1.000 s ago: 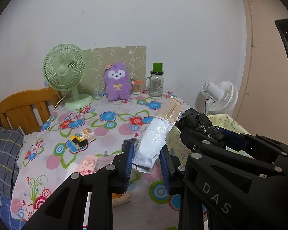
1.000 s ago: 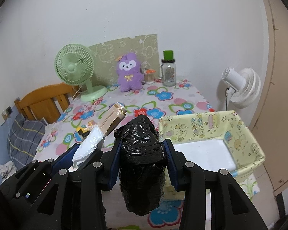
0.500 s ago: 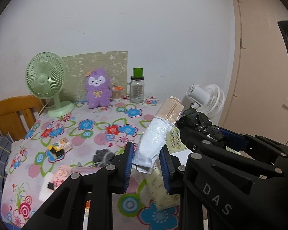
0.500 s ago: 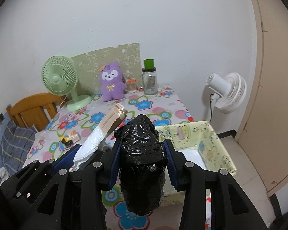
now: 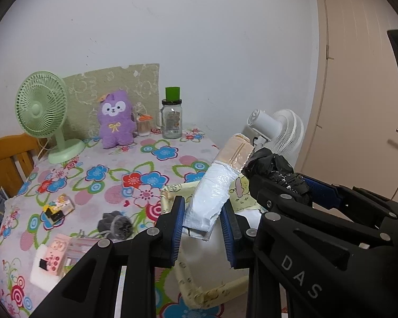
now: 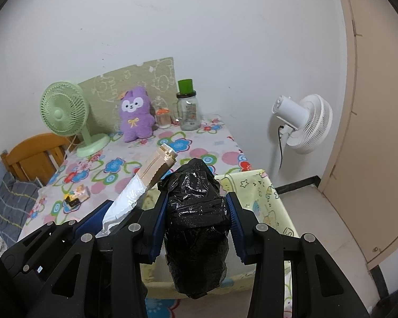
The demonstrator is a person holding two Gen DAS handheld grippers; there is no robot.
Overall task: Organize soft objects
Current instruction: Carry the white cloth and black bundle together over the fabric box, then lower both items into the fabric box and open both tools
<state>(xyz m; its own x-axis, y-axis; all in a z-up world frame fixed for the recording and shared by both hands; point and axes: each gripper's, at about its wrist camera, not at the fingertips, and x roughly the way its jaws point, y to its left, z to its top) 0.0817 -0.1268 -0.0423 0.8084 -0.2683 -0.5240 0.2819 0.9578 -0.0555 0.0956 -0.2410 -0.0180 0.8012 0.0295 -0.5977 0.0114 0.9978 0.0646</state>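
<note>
My left gripper (image 5: 202, 225) is shut on a white plastic-wrapped roll with a tan end (image 5: 212, 196), held over the yellow fabric bin (image 5: 169, 193). The roll also shows in the right wrist view (image 6: 135, 193). My right gripper (image 6: 196, 228) is shut on a black plastic bundle (image 6: 196, 217), held above the same bin (image 6: 265, 193). The bundle also shows in the left wrist view (image 5: 273, 167), just right of the roll. A purple plush toy (image 5: 115, 120) sits at the back of the floral table (image 5: 106, 175).
A green desk fan (image 5: 43, 111), a jar with a green lid (image 5: 171, 119) and a small cup stand at the back. A grey fuzzy item (image 5: 115, 225), a yellow packet (image 5: 57, 208) and a pink item (image 5: 53, 257) lie at front left. A white floor fan (image 6: 302, 122) and a door stand to the right.
Both grippers have moved right with their loads, from above the table middle to above the yellow bin. Both grips are unchanged.
</note>
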